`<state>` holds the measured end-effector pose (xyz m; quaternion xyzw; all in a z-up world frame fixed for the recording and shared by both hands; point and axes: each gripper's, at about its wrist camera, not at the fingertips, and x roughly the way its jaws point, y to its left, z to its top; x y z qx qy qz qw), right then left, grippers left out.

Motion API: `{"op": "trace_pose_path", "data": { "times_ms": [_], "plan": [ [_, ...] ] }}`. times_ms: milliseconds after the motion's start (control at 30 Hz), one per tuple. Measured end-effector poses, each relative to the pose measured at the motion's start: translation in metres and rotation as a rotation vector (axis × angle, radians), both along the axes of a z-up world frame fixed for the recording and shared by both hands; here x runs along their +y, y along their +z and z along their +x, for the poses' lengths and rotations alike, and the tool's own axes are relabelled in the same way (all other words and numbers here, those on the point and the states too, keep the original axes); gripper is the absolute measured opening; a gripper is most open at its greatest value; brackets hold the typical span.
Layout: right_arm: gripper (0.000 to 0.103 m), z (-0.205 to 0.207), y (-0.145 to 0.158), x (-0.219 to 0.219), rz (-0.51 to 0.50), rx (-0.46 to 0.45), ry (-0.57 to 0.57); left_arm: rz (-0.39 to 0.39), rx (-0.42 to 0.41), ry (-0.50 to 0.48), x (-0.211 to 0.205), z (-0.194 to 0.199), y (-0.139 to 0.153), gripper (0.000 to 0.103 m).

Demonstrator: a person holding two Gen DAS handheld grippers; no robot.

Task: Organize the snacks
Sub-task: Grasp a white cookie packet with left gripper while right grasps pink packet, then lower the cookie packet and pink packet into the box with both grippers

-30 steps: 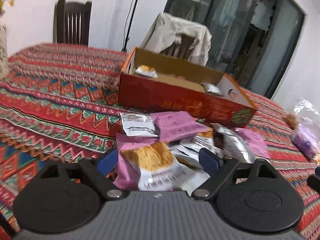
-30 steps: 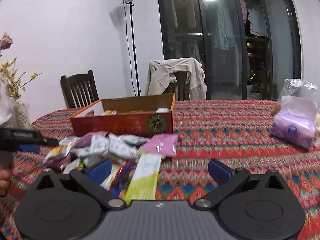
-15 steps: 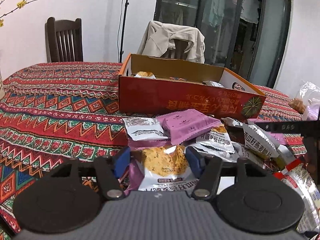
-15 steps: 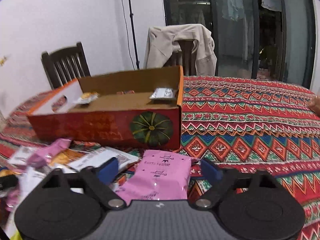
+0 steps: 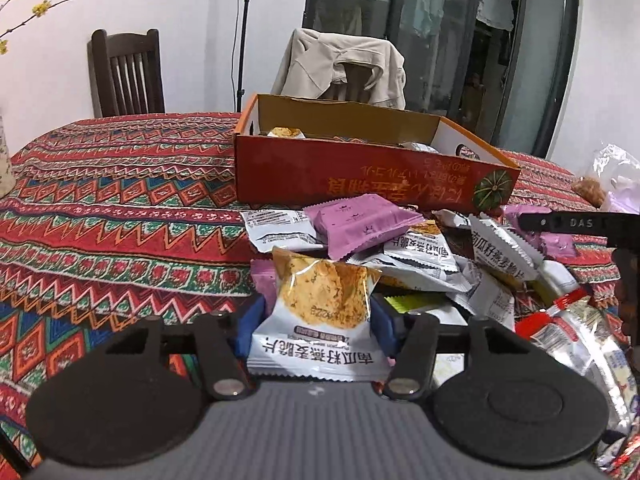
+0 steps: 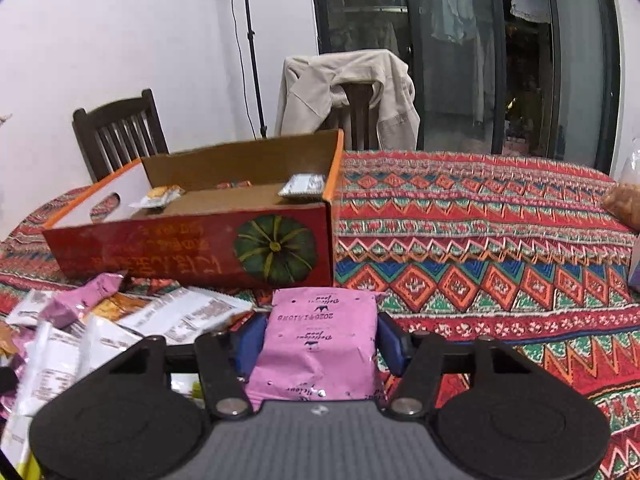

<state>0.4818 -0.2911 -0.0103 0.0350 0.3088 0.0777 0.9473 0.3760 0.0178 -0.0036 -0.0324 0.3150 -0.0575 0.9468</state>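
Both tongs have just closed: the left gripper (image 5: 316, 324) clamps a white oat-crisp packet (image 5: 320, 316), the right gripper (image 6: 318, 344) a pink packet (image 6: 320, 348), near the red box (image 6: 200, 248), both lengthwise toward it.

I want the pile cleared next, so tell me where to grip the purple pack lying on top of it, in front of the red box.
Grip the purple pack across its short width, at the flat crimped edges, coming from above and the near side. It lies tilted on top of other packs, so its sides are free, and the box blocks the far side. Both hand-held grippers are already full.
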Motion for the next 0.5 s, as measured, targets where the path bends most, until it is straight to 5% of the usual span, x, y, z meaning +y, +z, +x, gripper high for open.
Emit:
{"op": "trace_pose_path", "data": {
  "times_ms": [233,500],
  "plan": [
    [0.059,-0.056,0.038,0.006,-0.004,-0.11,0.044,0.002,-0.09,0.01,0.002,-0.046,0.031,0.049],
    [0.059,-0.15,0.035,0.016,0.017,-0.08,0.123,-0.041,-0.1,0.006,0.004,-0.092,0.046,0.049]
  ]
}}
